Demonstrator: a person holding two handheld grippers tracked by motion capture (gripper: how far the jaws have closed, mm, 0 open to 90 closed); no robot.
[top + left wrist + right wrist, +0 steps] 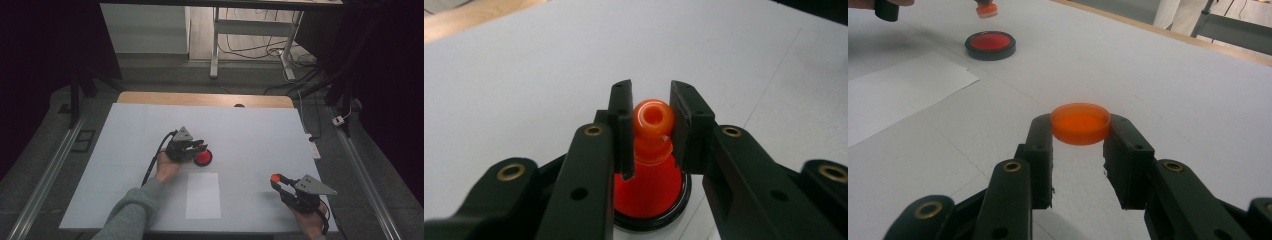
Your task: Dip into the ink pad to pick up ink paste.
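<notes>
1. From the high view I see my left gripper (200, 146) holding the stamp (201, 147) just above the ink pad (203, 158); my right gripper (275, 180) sits well off to the right.
2. In the left gripper view the jaws pinch the stamp's (653, 120) knob, its long axis pointing down into the ink pad (651, 200).
3. In the right gripper view the jaws pinch the orange lid (1080, 123), well apart from the ink pad (990, 44).

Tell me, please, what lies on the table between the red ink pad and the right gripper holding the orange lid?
In the high view, a white paper sheet lies between the ink pad and the right gripper; the right gripper view shows it left of the direct line.
</notes>
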